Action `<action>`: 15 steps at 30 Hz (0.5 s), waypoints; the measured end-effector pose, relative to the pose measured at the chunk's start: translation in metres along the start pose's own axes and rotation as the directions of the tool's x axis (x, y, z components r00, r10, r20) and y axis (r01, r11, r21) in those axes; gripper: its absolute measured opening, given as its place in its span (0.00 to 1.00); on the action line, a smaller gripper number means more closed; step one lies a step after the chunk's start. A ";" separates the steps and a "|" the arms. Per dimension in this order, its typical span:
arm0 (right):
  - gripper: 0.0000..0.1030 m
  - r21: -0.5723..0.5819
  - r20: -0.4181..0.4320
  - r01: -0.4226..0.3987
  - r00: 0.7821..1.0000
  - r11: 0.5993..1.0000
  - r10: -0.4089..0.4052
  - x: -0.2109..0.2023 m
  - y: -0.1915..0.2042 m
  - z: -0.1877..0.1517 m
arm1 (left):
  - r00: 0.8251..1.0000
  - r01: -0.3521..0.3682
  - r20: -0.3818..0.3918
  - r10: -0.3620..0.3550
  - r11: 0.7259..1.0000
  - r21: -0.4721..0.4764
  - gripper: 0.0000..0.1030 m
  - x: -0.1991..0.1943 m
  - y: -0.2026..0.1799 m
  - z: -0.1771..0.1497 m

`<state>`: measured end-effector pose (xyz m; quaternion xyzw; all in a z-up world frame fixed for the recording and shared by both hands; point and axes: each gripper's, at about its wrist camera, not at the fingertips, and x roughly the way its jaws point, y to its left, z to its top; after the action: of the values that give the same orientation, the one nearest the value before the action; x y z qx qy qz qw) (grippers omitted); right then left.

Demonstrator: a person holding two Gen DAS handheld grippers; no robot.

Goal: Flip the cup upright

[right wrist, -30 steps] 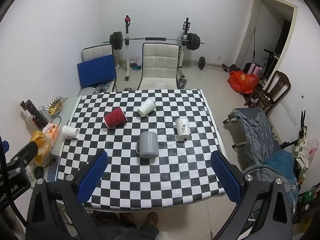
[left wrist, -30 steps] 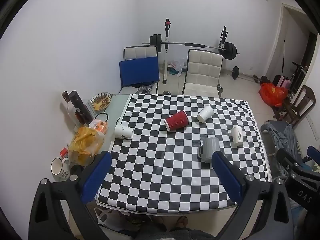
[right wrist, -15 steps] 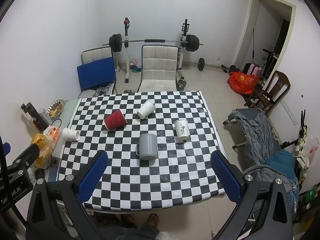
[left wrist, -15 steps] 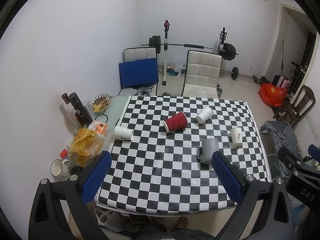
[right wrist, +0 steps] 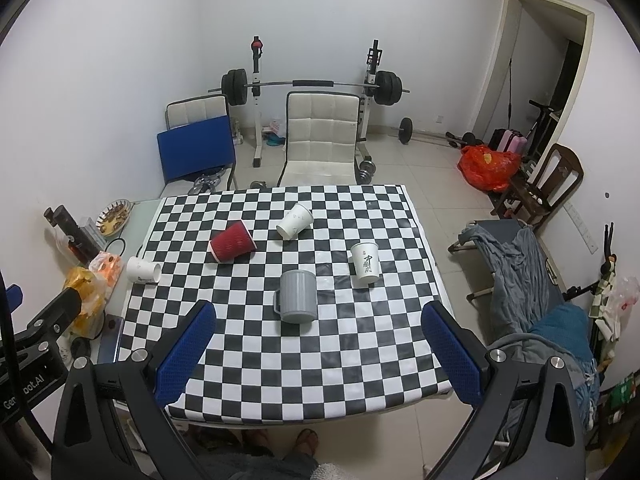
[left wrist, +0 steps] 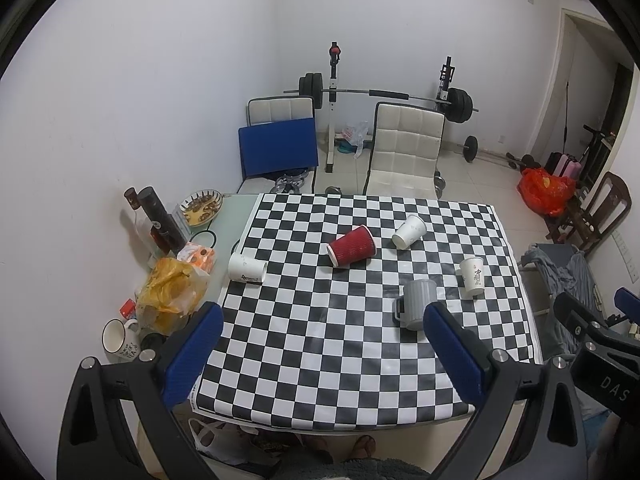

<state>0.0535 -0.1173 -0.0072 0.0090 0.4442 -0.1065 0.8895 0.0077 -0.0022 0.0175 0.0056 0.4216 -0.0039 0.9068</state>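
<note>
On the worktop (right wrist: 304,368), a mug (right wrist: 298,296) stands nearest the front, with an upright paper cup (right wrist: 365,262) to its right. Behind them two cups (right wrist: 233,241) (right wrist: 295,221) lie tipped side by side, and another cup (right wrist: 143,269) lies at the left edge.

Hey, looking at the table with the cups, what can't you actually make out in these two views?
- Grey mug: the left view's right finger hides its lower right.
- White cup with dark lettering: the print is too small to read in either view.
- Tipped red cup: its mouth faces away from both cameras, so the inside is hidden.
</note>
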 end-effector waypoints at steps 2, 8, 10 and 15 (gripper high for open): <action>1.00 -0.002 0.000 -0.001 1.000 1.000 0.001 0.000 0.000 0.000 | 1.000 -0.002 0.001 0.002 1.000 0.001 0.99 -0.001 -0.001 0.001; 1.00 0.003 0.000 -0.004 1.000 1.000 0.004 -0.001 0.000 0.001 | 1.000 -0.001 0.000 0.001 1.000 0.000 0.99 -0.001 -0.001 0.001; 1.00 0.001 0.001 -0.002 1.000 1.000 0.002 -0.002 0.001 0.001 | 1.000 -0.002 0.003 0.002 1.000 0.001 0.99 0.000 -0.001 -0.001; 1.00 0.001 0.002 -0.003 1.000 1.000 0.003 -0.003 0.002 0.001 | 1.000 -0.002 0.006 0.002 1.000 -0.001 0.99 0.000 -0.002 0.008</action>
<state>0.0527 -0.1151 -0.0049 0.0103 0.4430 -0.1054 0.8903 0.0139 -0.0040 0.0224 0.0055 0.4189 -0.0030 0.9080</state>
